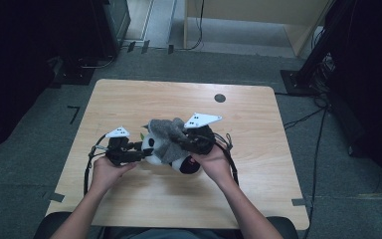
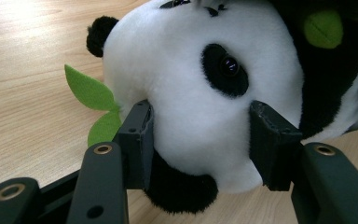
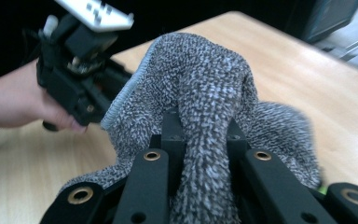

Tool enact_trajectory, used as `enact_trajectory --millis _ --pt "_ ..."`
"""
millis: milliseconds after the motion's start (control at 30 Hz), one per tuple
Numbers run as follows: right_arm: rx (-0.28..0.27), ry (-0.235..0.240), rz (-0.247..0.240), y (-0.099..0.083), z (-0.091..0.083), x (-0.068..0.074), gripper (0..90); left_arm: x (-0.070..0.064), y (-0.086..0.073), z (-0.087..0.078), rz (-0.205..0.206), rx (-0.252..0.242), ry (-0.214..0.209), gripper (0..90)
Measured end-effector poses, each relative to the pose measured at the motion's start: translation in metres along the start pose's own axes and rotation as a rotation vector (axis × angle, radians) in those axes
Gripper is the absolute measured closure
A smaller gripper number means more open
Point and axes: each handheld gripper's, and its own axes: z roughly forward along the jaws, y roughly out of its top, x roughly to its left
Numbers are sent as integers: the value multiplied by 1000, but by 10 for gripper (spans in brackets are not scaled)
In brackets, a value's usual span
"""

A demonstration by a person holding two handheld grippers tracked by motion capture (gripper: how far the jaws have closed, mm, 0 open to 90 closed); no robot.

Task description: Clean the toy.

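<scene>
Plush panda [image 2: 200, 107], fuzzy black-and-white with green felt leaves [image 2: 91, 93], sits mid wooden table [image 1: 129, 99]. Left gripper [image 2: 200, 135] jaws squeeze its round soft head. Right gripper [image 3: 205, 135] jaws pinch a fold of grey speckled knit cloth [image 3: 200, 79] draped over the panda.

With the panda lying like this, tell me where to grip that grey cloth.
Grip the raised fold of the grey cloth from above: it bunches into a narrow ridge over the panda, which the right gripper already pinches. The left gripper holds the head.
</scene>
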Motion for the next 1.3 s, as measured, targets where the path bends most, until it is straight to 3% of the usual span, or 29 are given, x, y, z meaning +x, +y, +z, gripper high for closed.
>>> enact_trajectory --millis 167,267,467,600,867,900,1033,1300 --pt "60 39 16 -12 19 -1 782 0 0 0 5 0 3 471" --pt "51 50 30 -18 22 -6 781 0 0 1 8 -1 5 472" --pt "54 31 31 -22 20 -17 780 -1 2 1 9 2 7 477" --pt "66 -30 33 -24 17 -24 780 -1 2 1 7 3 6 480" --pt "88 -104 59 -30 7 -45 782 0 2 1 0 1 3 481" --pt "100 -144 60 -31 2 -52 782 0 2 1 0 -2 0 481" --pt "93 -163 89 -34 -4 -62 782 0 3 1 -2 -4 -6 481" --pt "76 -216 76 -24 -16 -59 786 1 2 0 2 0 -9 484"
